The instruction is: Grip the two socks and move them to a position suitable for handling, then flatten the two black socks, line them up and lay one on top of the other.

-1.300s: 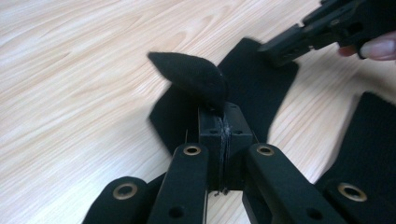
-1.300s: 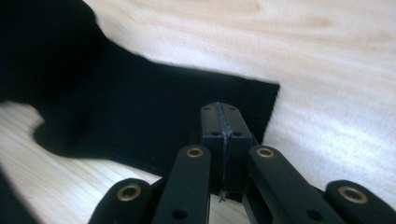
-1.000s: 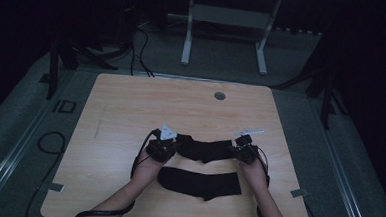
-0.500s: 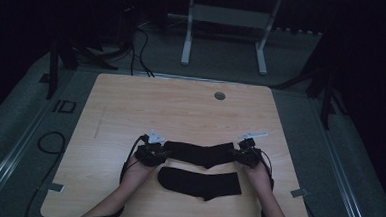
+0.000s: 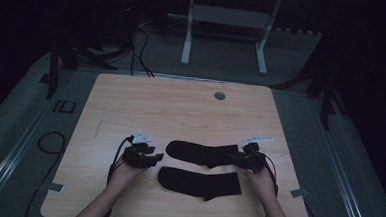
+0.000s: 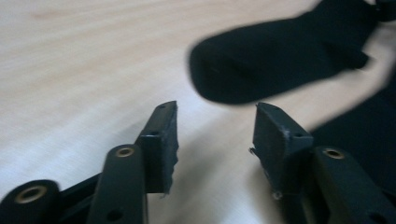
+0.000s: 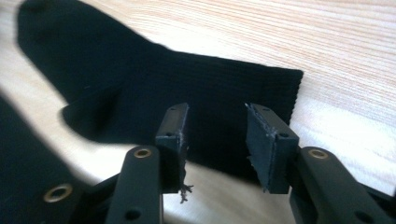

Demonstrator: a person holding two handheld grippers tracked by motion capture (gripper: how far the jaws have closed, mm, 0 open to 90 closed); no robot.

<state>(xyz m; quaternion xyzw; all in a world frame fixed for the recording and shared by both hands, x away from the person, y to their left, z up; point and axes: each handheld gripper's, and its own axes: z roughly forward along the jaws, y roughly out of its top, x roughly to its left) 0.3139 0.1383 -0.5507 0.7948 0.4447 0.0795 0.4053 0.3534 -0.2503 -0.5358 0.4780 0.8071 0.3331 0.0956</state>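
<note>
High view: two black socks lie flat on the wooden table point(image 5: 180, 113), one behind the other, both w/ toe to the left and cuff to the right. Far sock point(image 5: 203, 153) sits between the two grippers; near sock point(image 5: 199, 183) lies just beside it, closer to the person, w/ a thin strip of wood between them.

Left gripper point(image 5: 154, 157) rests low at the table, just left of the far sock's toe, apart from it. Left gripper view: its jaws stand spread, nothing between them but bare wood; the far sock's toe point(image 6: 275, 60) lies just past the tips, not touching. Jaws have just been opening. A bit of the near sock point(image 6: 369, 140) shows dark at the right edge of that view.

Right gripper point(image 5: 239, 158) is at the far sock's cuff end. Right gripper view: jaws also spread and have just been opening; the cuff point(image 7: 224, 107) lies flat on the wood under and beyond the tips, pads not pressing on it. Near sock point(image 7: 23, 154) shows at the left edge there.

Both forearms come in from the bottom of the high view. A small round grommet point(image 5: 219, 96) sits near the table's far edge, well apart from the socks.
</note>
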